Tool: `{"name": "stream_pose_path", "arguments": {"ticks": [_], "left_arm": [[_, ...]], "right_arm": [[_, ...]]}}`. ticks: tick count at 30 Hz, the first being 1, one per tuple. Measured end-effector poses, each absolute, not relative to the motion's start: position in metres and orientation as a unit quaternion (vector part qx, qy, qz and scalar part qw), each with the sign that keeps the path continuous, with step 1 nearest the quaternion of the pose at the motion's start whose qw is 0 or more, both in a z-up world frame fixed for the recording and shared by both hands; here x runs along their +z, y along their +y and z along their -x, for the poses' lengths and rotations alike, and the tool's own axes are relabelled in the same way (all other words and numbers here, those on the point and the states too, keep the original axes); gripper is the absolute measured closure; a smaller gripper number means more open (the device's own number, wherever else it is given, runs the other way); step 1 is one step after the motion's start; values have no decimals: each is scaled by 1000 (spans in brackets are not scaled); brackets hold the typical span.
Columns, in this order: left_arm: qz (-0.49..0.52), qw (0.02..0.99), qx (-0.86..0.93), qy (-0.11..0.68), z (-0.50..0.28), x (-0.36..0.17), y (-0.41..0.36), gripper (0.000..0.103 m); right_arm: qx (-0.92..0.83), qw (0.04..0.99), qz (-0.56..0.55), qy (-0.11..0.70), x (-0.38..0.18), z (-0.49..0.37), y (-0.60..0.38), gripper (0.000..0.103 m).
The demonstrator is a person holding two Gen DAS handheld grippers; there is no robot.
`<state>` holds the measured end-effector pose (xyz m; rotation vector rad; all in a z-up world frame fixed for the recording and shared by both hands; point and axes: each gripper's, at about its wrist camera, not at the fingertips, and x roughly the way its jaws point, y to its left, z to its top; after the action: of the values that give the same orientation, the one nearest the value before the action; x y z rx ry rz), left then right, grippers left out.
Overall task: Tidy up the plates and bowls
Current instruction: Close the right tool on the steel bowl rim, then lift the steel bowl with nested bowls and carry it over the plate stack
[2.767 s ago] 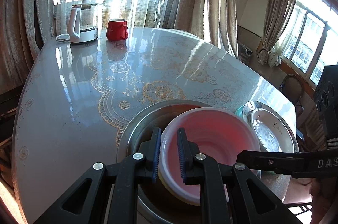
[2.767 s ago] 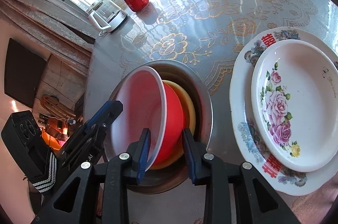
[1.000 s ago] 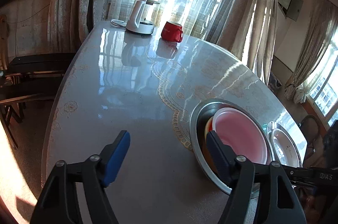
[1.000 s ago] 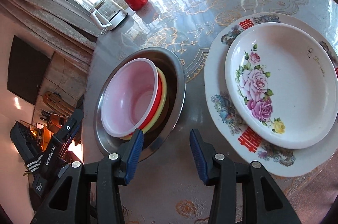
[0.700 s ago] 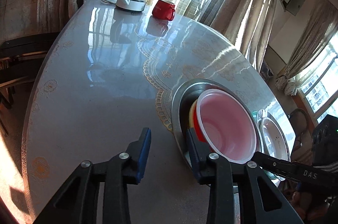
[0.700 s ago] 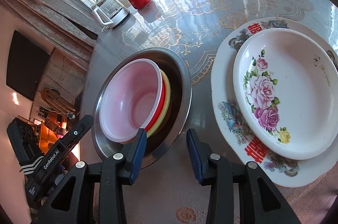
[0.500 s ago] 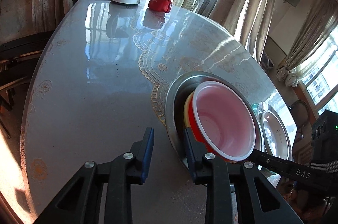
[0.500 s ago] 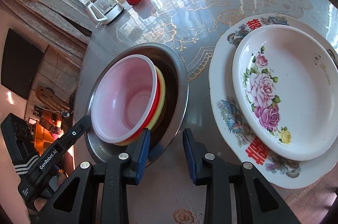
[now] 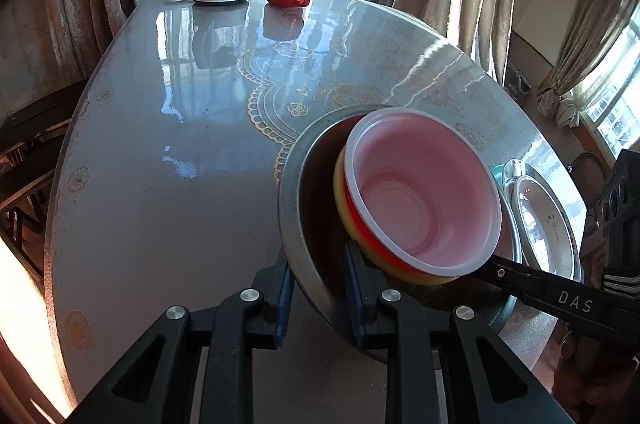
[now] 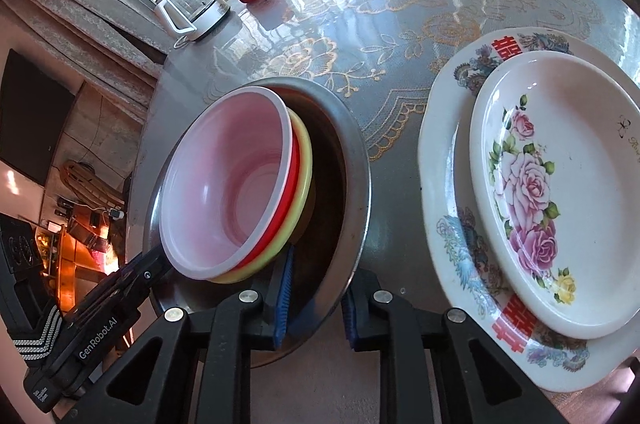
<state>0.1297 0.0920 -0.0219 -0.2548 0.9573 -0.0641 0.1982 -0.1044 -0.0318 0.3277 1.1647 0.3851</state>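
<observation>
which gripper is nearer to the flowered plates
Right. The right gripper straddles the metal basin rim on the side beside the flowered plates. The left gripper straddles the rim on the basin's far side from them.

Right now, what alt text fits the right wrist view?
The right gripper straddles the near rim of a steel basin, one jaw inside and one outside. In the basin lies a tilted nest of pink bowl, red bowl and yellow bowl. To its right, a rose plate sits on a larger plate.
</observation>
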Motion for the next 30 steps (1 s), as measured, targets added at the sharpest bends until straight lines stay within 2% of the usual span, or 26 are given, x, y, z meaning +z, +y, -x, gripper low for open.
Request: {"name": "stream_pose_path", "arguments": {"ticks": [21,30], "left_arm": [[134,881,-5,454,-131,-39,82,77],[136,898,13,418,-121,-38,84,77]], "right_arm": [[184,814,-118,538,-34,-209,-93,86],[195,806,-137,542,-38,-211,-94,87]]}}
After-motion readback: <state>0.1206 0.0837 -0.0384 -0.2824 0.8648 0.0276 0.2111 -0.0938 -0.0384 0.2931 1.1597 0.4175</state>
